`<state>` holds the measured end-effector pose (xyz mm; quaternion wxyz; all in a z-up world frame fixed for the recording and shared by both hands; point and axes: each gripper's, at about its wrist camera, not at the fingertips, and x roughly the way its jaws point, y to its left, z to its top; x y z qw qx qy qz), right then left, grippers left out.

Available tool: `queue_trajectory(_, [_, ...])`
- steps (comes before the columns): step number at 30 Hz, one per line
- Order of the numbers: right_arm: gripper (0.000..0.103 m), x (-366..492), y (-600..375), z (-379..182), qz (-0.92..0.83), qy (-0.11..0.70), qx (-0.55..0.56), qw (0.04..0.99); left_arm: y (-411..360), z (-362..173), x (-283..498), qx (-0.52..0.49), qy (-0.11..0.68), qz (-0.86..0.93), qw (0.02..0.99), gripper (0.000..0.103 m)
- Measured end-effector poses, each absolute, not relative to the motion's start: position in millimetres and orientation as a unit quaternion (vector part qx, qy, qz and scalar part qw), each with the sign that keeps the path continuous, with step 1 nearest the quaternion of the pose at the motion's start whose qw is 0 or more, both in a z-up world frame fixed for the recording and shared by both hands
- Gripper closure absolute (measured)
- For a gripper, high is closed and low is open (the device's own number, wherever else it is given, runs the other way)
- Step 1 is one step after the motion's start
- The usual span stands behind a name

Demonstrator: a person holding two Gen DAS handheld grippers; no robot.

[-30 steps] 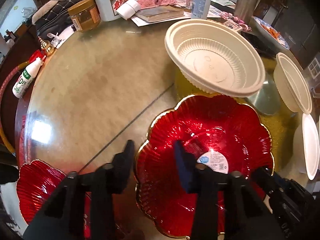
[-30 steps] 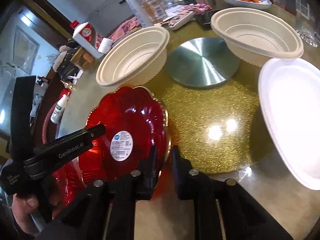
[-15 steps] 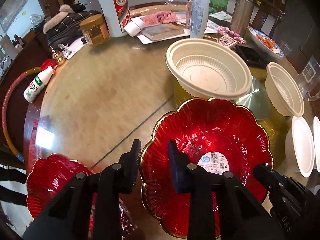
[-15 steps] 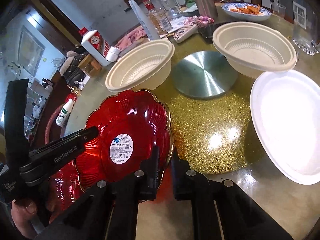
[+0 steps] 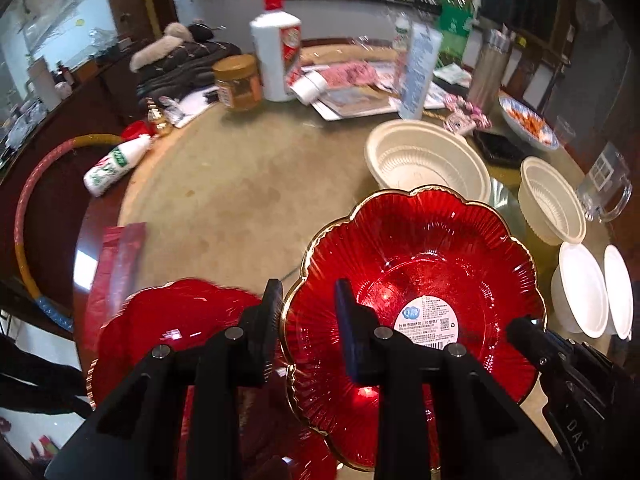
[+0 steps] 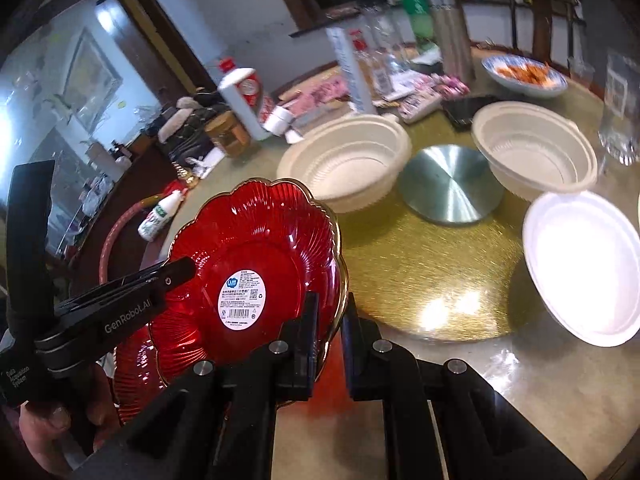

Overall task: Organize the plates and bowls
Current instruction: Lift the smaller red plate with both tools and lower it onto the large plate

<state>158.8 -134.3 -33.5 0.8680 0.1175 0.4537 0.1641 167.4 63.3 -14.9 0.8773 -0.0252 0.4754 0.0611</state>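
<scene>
Both grippers clamp one red plate (image 5: 416, 280), lifted off the counter (image 5: 224, 200) and tilted. Left gripper (image 5: 306, 320): fingers narrowed onto the plate's left rim, one pad outside, one inside. Right gripper (image 6: 330, 324): fingers nearly closed, pinching the near rim on the opposite edge.

Second red plate (image 5: 180, 320) lies just below-left of the held one, probably the stack target; no contact yet.

Status, my read: early. Nothing visibly stacked. Still loose on the counter:
- two cream bowls (image 6: 348, 160), apart, either side of the steel disc (image 6: 450, 184)
- white plates (image 6: 584, 264) at right, side by side

Left: drop red onto red, nest bowls, stack whites.
</scene>
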Motion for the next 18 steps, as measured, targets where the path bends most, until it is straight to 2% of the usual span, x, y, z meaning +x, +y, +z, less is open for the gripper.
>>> queue_trajectory(8, [0.092, 137.1, -75.1, -10.0, 0.215, 0.437, 0.073, 0.871, 121.5, 3.2, 116.7, -0.065, 0.440, 0.097, 0.891, 0.079])
queue_trajectory(18, [0.092, 115.1, -8.9, -29.3, 0.251, 0.461, 0.022, 0.851, 174.5, -25.0, 79.1, -0.096, 0.454, 0.139, 0.875, 0.079])
